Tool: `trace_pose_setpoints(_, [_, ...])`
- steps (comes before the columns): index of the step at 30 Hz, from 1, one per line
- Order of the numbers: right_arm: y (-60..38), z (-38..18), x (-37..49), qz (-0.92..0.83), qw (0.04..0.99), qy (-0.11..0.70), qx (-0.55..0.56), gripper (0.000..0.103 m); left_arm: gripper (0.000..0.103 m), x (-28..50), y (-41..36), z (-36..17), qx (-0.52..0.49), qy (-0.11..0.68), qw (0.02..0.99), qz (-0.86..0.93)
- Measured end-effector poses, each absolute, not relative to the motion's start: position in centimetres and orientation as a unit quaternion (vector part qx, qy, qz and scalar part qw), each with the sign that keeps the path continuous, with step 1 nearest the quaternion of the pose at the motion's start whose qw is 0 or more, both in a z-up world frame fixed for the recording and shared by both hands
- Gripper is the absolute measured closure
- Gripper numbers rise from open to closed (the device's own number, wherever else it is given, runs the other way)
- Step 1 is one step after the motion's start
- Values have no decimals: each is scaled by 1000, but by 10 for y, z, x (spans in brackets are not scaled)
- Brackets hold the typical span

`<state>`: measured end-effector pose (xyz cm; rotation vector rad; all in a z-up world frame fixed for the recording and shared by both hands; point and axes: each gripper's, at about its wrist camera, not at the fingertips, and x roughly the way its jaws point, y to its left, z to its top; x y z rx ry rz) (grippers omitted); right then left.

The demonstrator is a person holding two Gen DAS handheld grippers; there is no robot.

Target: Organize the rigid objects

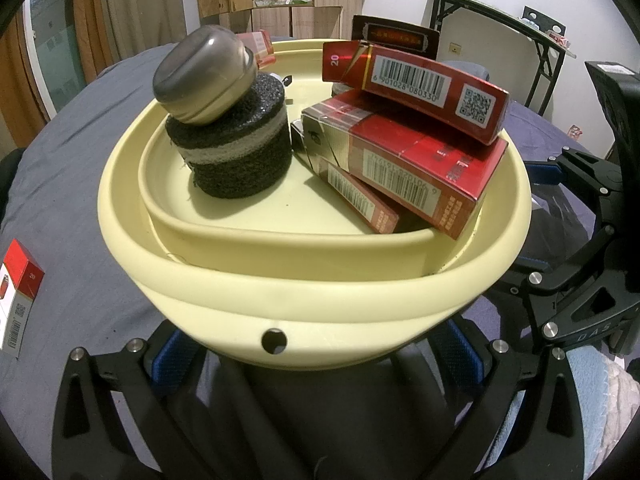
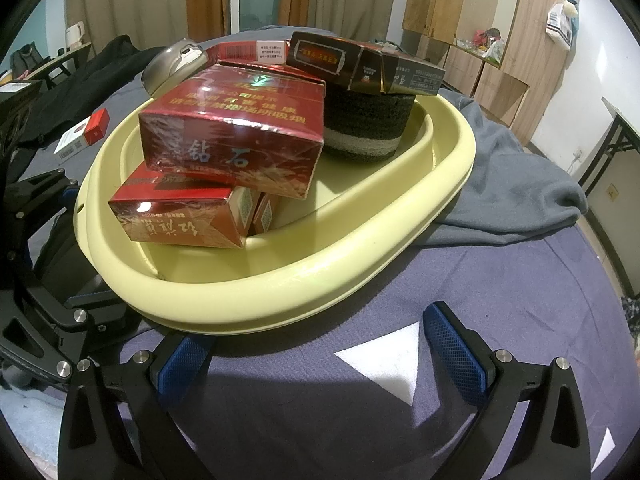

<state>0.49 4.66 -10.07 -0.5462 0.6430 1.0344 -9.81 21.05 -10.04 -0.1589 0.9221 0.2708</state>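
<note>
A pale yellow basin [image 1: 320, 292] stands on the blue-grey cloth and holds stacked red cigarette boxes [image 1: 420, 160], a black and grey roll [image 1: 236, 148] and a silver metal case [image 1: 204, 76] on top of it. My left gripper [image 1: 316, 356] is open, its blue pads either side of the basin's near rim, partly hidden under it. In the right wrist view the basin [image 2: 280, 288] is just ahead of my open, empty right gripper [image 2: 320, 344]. A dark box [image 2: 360, 66] lies on another roll [image 2: 368, 128] there.
A loose red and white box [image 1: 18, 300] lies on the cloth to the left and shows in the right wrist view [image 2: 86, 130]. A crumpled grey cloth [image 2: 520, 184] lies beside the basin. A folding table [image 1: 500, 28] and wooden cabinets [image 2: 480, 40] stand behind.
</note>
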Motion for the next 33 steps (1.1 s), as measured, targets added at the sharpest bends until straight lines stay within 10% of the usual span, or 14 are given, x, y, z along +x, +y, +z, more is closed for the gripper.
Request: trace_pose_setpoints(33, [46,-98,1,480,786,300,-251,0,0,-96,207,-98,-76,444,884,128])
